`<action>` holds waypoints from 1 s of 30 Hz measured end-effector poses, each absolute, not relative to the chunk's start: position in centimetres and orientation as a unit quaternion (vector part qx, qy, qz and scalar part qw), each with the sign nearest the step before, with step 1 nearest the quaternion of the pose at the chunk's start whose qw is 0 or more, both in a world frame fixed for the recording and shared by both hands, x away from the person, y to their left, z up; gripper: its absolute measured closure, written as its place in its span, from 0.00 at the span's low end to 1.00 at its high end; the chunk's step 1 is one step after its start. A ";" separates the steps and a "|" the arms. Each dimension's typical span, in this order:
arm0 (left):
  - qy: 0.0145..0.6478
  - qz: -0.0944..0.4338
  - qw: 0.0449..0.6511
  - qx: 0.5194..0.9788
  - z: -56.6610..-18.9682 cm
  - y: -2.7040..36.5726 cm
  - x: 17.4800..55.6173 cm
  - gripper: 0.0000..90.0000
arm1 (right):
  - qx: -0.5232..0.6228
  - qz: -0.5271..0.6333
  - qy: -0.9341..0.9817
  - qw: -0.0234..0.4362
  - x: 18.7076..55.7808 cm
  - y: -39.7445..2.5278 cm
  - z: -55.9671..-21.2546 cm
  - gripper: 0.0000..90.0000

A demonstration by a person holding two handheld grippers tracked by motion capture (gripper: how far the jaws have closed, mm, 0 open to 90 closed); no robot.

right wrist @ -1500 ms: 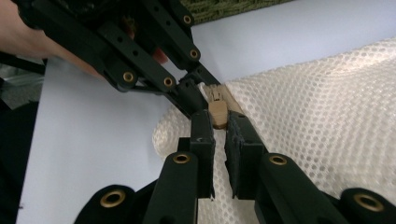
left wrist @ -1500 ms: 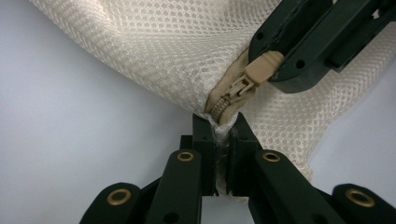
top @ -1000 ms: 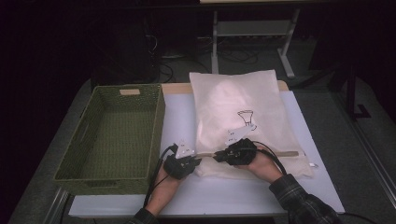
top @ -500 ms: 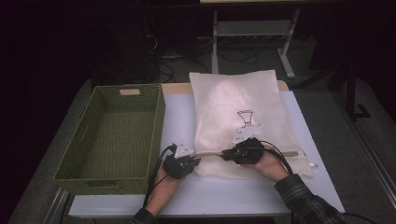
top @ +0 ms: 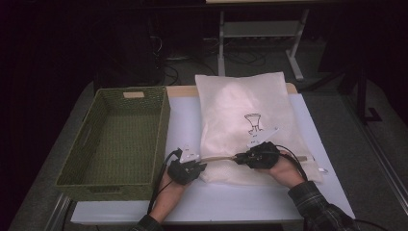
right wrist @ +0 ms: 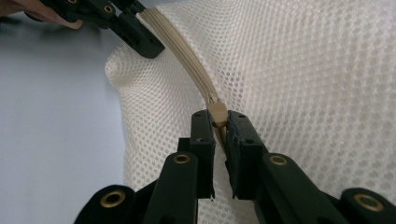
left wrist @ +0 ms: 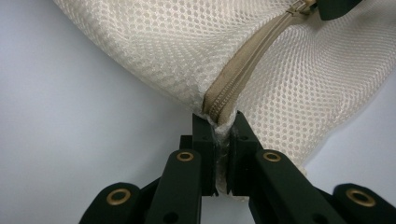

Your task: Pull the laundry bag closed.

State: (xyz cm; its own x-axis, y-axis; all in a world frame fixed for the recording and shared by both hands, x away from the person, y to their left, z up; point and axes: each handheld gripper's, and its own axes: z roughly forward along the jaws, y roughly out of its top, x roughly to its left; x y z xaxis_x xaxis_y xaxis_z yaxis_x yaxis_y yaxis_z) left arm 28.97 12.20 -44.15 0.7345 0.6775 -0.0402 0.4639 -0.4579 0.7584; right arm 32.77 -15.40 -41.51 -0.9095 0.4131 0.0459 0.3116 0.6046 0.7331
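While the room lies dim, pale table [top: 183,120], left tongs [left wrist: 222,122] pinching mesh bag [top: 240,110] corner, right tongs [right wrist: 218,122] seemingly nipping zipper pull [right wrist: 217,114].

Mesh laundry bag [left wrist: 289,70]: cream open-weave cloth, tan fabric zipper [left wrist: 236,77]. Basket [top: 115,139]: green woven wicker. Table [top: 250,202]: smooth, matt.

Cream mesh, tan zip, green basket, black tools

The mesh bag [top: 250,120] is off-white with a fine honeycomb weave and a small black line drawing printed on it; its zip [left wrist: 238,70] is tan, with a matching tan zip pull [right wrist: 217,113]. The woven basket [top: 115,139] is olive green with a pale label at its far rim. Both the left hand-held gripper [left wrist: 222,135] and the right hand-held gripper [right wrist: 218,126] are black with brass-coloured rivets. The tabletop [top: 192,202] is pale bluish white, and one sleeve [top: 317,207] is dark plaid
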 end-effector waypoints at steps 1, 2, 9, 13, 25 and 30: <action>0.338 0.135 0.395 0.843 -44.2 12.2 29.0 0.93 | 0.203 0.396 0.893 0.063 32.7 -15.5 -41.5 0.91; 0.339 0.135 0.395 0.843 -44.2 12.2 29.0 0.93 | 0.205 0.394 0.894 0.065 32.7 -15.6 -41.5 0.91; 0.338 0.134 0.394 0.844 -44.2 12.2 29.0 0.93 | 0.213 0.394 0.892 0.065 32.6 -16.5 -41.6 0.91; 0.338 0.133 0.394 0.844 -44.3 12.2 29.0 0.93 | 0.216 0.392 0.892 0.066 32.6 -16.8 -41.7 0.91; 0.341 0.132 0.390 0.845 -44.4 12.2 28.9 0.93 | 0.225 0.388 0.891 0.067 32.5 -17.8 -41.8 0.91; 0.341 0.132 0.389 0.846 -44.5 12.2 29.0 0.93 | 0.233 0.386 0.890 0.072 32.4 -18.4 -41.8 0.91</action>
State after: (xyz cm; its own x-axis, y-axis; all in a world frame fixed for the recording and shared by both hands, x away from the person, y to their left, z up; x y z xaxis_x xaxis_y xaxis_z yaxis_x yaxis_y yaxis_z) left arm 28.96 12.16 -44.46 0.7326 0.6793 -0.0427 0.4745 -0.4648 0.7476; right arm 32.43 -18.37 -41.80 -0.8811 0.4701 0.0525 0.3594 0.5932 0.7203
